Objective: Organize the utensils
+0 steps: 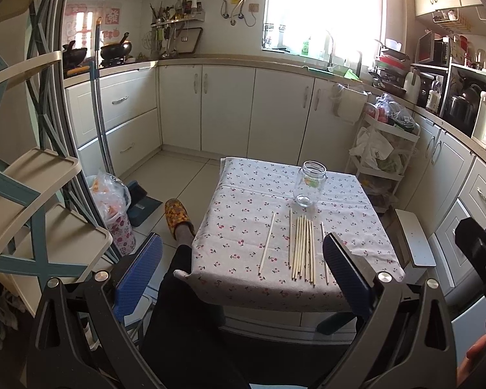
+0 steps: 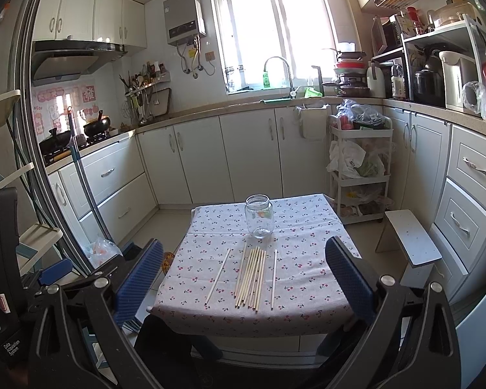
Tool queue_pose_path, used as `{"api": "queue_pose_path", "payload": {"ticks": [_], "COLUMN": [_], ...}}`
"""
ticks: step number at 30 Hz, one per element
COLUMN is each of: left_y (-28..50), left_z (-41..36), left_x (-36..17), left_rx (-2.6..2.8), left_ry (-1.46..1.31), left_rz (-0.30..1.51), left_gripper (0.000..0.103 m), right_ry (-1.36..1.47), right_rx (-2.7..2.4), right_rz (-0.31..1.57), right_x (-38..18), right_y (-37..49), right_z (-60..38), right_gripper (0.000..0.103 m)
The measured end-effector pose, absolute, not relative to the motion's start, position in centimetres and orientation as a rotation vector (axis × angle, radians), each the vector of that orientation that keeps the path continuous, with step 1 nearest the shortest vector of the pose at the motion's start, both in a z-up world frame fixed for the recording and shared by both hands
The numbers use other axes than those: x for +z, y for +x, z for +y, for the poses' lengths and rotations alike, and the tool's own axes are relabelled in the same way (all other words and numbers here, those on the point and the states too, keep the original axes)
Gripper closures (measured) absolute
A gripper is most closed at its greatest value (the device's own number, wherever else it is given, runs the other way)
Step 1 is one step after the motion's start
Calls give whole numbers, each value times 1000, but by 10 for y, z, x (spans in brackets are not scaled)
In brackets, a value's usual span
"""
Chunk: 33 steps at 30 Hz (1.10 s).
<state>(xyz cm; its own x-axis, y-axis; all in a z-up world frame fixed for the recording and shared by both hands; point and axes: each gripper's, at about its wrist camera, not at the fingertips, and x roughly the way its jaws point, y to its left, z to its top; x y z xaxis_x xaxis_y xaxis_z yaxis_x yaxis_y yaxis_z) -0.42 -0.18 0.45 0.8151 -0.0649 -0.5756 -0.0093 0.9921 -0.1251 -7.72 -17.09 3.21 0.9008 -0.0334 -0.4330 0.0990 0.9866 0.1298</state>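
Your left gripper hangs short of the table's near edge with its jaws spread wide and nothing between them; your right gripper does the same, jaws wide apart and empty. On the table, under its cherry-print cloth, the wooden sticks lie flat toward the near edge, pointing away from you: a tight bundle in the middle, one single stick apart on its left and another just to its right. The empty glass jar stands upright just beyond their far tips, toward the table's far edge.
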Motion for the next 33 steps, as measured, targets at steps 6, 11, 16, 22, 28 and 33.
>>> {"api": "queue_pose_path", "payload": {"ticks": [6,11,16,22,28,33], "left_y": [-4,-5,-4,10,49,99], "left_z": [-1,-2,-2,-6,-8,-11], "left_x": [3,3,1,-17,-41,-73], "left_rx": [-26,-21,-18,-6,23,-19], "left_ry": [-110,-93,-90,-34,-3,15], "left_rz": [616,604,643,706,695,792], "left_gripper": [8,8,8,8,8,8], "right_ry": [151,151,153,160,165,163], "right_rx": [-69,-69,-69,-90,-140,-147], "right_rz": [444,443,447,497,599,704], "right_x": [32,31,30,15,-25,-73], "right_y": [-78,-78,-78,-63,-24,22], "right_z": [-172,-172,-172,-181,-200,-219], "right_gripper": [7,7,7,7,7,7]}}
